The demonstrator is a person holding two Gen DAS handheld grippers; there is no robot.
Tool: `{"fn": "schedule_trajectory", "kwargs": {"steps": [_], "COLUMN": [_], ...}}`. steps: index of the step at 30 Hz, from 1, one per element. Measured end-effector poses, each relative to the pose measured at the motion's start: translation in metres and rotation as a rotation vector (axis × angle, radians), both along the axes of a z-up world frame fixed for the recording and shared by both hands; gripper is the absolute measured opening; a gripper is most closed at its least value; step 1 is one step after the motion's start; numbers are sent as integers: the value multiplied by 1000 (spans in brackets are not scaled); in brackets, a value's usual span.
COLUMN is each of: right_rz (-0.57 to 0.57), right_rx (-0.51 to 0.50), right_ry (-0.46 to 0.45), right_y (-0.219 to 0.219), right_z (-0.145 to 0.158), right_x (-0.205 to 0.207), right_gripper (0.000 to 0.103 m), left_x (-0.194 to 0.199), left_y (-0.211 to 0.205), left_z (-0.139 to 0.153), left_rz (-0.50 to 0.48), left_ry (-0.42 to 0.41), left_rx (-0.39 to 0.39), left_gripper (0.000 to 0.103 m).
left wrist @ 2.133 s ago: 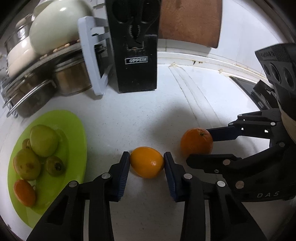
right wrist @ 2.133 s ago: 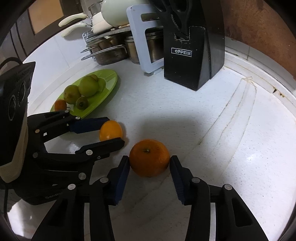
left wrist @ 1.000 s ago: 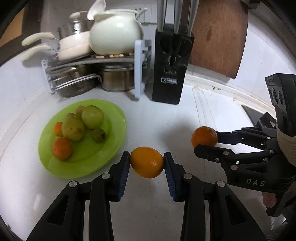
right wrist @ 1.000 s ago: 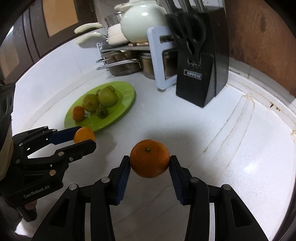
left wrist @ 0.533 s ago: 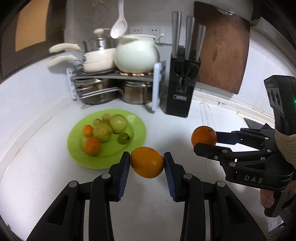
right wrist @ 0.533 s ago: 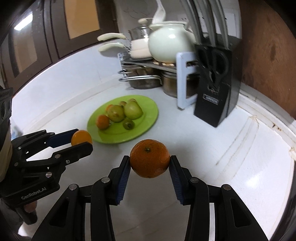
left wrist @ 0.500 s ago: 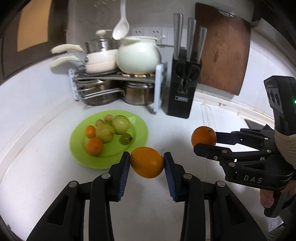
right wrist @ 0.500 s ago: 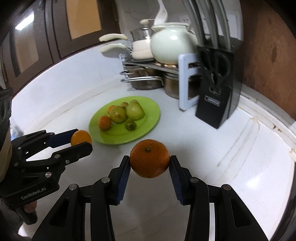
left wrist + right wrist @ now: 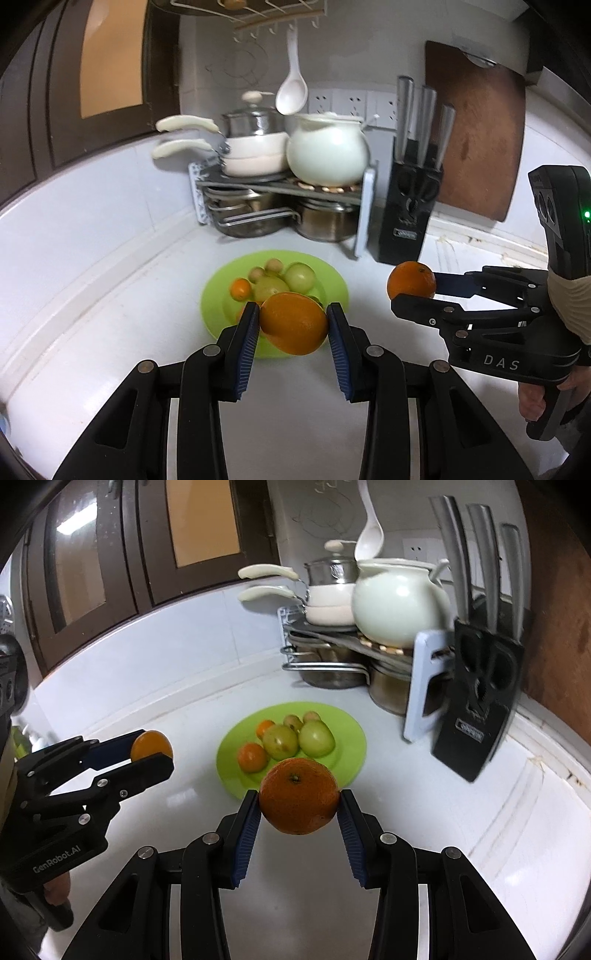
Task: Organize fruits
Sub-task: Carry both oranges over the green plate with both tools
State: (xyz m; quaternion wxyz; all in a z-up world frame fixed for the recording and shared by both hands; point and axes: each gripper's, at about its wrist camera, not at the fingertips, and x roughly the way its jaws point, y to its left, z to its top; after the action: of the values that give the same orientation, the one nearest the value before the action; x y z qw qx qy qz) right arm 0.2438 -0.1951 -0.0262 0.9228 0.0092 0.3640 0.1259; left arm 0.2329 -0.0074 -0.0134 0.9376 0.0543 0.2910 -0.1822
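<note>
Left tongs (image 9: pixel 291 323) and right tongs (image 9: pixel 298 800) each clamp 1 orange above the bench (image 9: pixel 177 794), near the plate (image 9: pixel 354 746) rim.

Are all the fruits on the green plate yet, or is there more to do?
Not yet. Several fruits already sit on the green plate. The left gripper holds one orange and the right gripper holds another orange, both in the air near the plate. Those two still need setting down.

Fruit plate (image 9: pixel 334 277) on counter (image 9: pixel 110 314), pot rack (image 9: pixel 284 192) behind, knife block (image 9: pixel 408 210) rt.
</note>
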Motion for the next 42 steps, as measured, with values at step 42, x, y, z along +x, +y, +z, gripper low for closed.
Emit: {"fn": "schedule_trajectory", "kwargs": {"steps": [42], "right_rz": [27], "right_rx": [-46], "right_ry": [91], "right_y": [26], "right_z": [-23], "right_x": [176], "right_gripper": [44], "left_x": [182], "left_y": [16], "left_z": [-32], "left_rz": [73], "left_ry": [182], "left_rx": [-27], "left_gripper": [37]}}
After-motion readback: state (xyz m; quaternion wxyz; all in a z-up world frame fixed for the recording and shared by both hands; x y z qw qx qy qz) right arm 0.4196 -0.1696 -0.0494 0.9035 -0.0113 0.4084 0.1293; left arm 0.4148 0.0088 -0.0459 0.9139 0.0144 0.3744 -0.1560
